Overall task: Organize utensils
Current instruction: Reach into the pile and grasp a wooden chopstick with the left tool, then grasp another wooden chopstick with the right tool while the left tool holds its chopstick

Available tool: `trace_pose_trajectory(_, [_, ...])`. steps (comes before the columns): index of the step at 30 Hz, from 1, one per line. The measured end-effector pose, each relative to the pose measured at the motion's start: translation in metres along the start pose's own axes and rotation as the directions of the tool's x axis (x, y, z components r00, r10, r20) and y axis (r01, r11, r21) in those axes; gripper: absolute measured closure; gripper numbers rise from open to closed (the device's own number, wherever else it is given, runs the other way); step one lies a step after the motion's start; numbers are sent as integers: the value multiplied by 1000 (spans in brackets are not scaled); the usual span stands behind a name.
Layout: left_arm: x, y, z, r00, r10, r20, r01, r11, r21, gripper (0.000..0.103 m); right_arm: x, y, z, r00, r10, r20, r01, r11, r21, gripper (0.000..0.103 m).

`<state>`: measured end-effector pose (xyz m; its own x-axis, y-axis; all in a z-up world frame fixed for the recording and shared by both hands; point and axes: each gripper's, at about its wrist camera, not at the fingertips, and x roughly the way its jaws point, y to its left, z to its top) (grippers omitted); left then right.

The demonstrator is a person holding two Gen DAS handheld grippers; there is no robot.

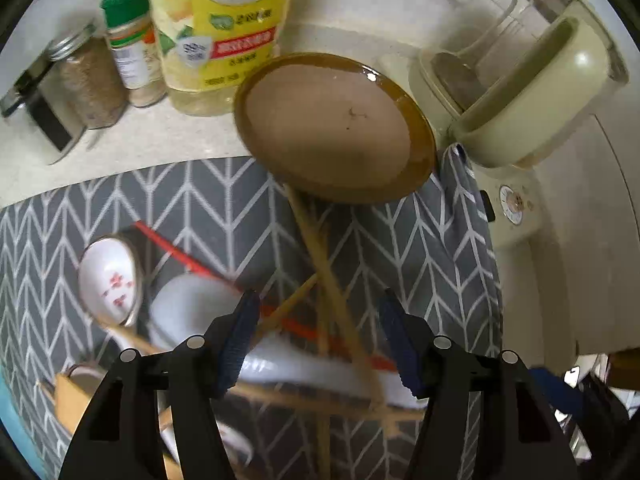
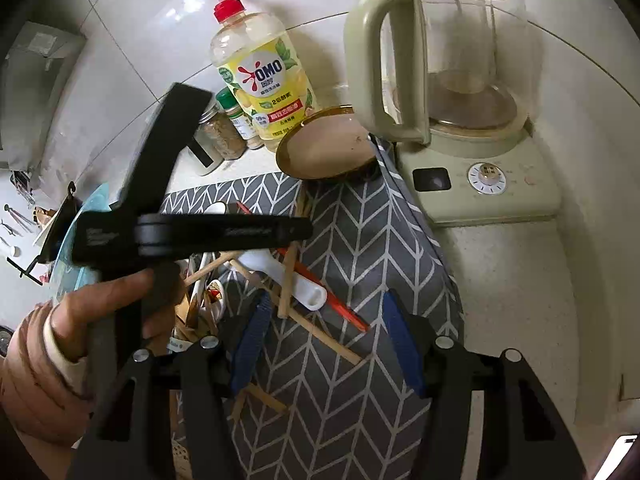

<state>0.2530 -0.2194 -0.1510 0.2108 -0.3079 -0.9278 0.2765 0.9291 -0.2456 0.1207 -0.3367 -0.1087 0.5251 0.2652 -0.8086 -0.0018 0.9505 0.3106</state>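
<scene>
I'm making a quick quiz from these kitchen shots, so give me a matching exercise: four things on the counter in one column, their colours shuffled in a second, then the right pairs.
Things:
1. plate
2. dish soap bottle
3. kettle handle
4. placemat

Colours:
A. grey with white chevrons
B. pale cream-green
C. brown with an amber rim
D. yellow label, red pump cap

Pairs: 1-C, 2-D, 3-B, 4-A

free: mat near-right | blocked: plate, kettle behind
</scene>
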Motion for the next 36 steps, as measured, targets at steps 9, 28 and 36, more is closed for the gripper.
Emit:
trace_pose_trajectory(9, [-24,19,-18,998,-64,-9,63,993,-101,94,-2,-3,-2,1000,5,3,-5,1000,10,46])
trace_pose_trajectory(28, [-167,137,-52,973,-63,223,95,986,-135,95,34,111,-32,973,211,-96,-224,960,-169,58])
trace_pose_trajectory(36, [-186,149,-73,968,-72,241,105,986,-129,95,35,128,-58,976,188,-114,-207,961,-185,66])
